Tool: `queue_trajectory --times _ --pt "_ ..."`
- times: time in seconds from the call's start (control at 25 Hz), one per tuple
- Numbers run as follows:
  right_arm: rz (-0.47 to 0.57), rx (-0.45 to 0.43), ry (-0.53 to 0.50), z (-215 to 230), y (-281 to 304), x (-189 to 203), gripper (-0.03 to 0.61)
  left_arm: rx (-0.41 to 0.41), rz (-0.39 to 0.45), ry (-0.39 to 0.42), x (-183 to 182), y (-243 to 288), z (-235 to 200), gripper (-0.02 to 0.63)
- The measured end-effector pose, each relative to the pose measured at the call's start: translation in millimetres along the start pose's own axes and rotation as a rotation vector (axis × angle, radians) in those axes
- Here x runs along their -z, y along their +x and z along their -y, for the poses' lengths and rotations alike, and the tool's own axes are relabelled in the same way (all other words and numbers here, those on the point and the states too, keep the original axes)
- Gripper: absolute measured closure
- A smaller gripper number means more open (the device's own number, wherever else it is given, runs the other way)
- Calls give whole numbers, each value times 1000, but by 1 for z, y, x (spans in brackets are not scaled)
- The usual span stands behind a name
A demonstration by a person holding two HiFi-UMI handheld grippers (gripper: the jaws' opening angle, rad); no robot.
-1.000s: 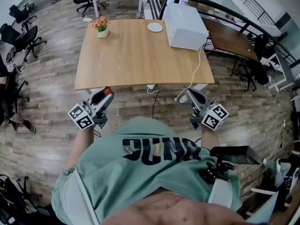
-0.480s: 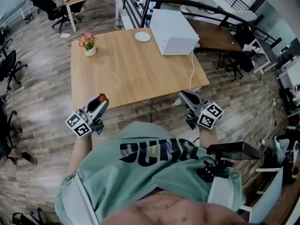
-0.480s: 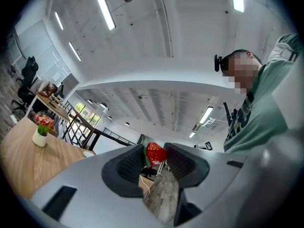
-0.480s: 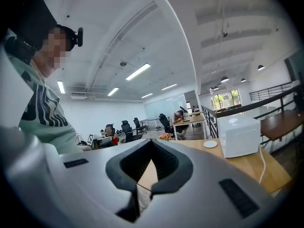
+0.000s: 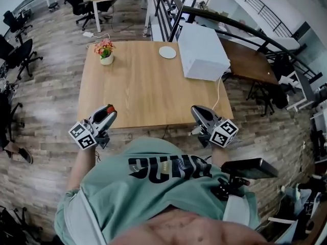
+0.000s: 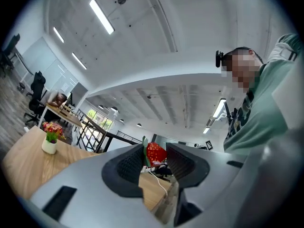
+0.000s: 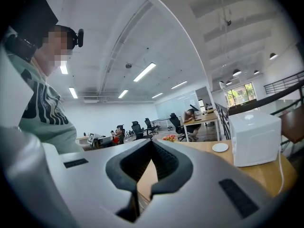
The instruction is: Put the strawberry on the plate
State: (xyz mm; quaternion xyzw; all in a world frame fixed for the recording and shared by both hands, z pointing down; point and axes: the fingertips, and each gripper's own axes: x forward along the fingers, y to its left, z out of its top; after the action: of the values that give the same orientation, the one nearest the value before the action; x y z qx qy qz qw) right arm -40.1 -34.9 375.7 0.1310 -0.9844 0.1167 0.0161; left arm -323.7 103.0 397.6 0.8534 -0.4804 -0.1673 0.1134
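A red strawberry (image 6: 155,153) with a green leaf is pinched between the dark pads of my left gripper (image 6: 154,156). In the head view that gripper (image 5: 106,114) hangs at the near left edge of the wooden table (image 5: 138,86), the strawberry (image 5: 110,108) at its tip. A small white plate (image 5: 167,52) lies at the table's far side, well ahead of both grippers. My right gripper (image 5: 198,113) is at the near right edge. Its tips meet with nothing between them (image 7: 151,142). From the right gripper view the plate (image 7: 220,147) shows far off.
A large white box (image 5: 203,45) stands at the table's far right, right beside the plate, with a cable running off the near edge. A flower pot (image 5: 105,52) is at the far left. Office chairs, a railing and other desks surround the table.
Both grippers have come up from over the floor to the table's near edge. The strawberry has stayed in the left gripper's jaws.
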Motion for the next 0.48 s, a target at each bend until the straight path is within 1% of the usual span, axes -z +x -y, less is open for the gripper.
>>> queue_trajectory --times 0.12,0.24,0.36,0.4,0.48 --pt "8 -62 -19 45 -2 -10 572 -62 37 0 3 33 10 460" --pt "22 -127 -36 87 -1 -27 572 -112 36 11 14 65 21 460" --pt "29 -182 -33 123 0 -36 572 -167 57 7 15 95 28 460" --pt "33 -198 -29 132 -2 -37 572 -182 52 8 17 103 32 460" --pt "45 -224 -14 150 -5 -33 572 -210 14 21 25 116 39 460"
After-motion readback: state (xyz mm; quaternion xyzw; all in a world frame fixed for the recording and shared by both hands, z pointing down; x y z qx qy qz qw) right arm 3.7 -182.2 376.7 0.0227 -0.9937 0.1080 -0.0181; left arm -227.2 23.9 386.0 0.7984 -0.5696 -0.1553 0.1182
